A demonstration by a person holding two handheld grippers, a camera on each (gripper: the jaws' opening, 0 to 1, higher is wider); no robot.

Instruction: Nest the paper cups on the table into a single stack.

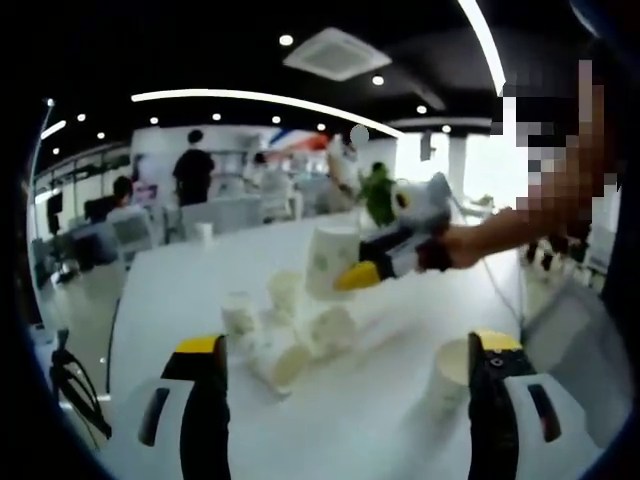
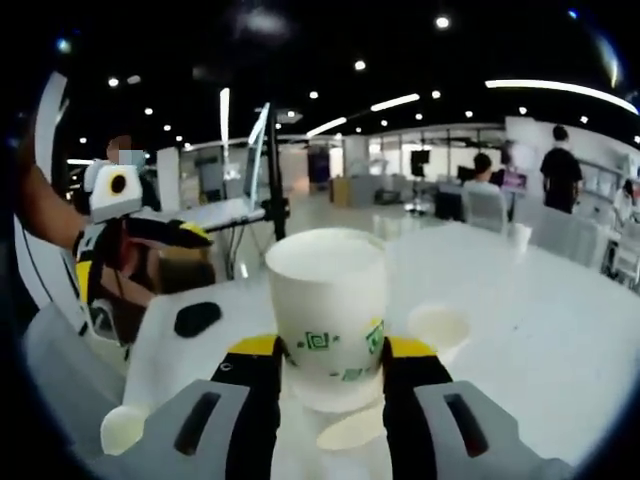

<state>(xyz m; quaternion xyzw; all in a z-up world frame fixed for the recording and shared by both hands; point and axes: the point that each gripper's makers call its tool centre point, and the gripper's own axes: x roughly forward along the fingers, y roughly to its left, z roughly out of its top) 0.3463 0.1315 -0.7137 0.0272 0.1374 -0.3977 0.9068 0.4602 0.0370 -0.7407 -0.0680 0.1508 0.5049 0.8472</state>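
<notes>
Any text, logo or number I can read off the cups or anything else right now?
Nothing reads clearly.
Green marks on the paper cup held in the right tongs: a small square logo and print, too blurred to read.
Same cup in the left gripper view: faint green print, unreadable.
Loose cups on the table: no print that I can make out.

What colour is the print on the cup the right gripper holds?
Green, on a white paper cup; clearest in the right gripper view.
</notes>
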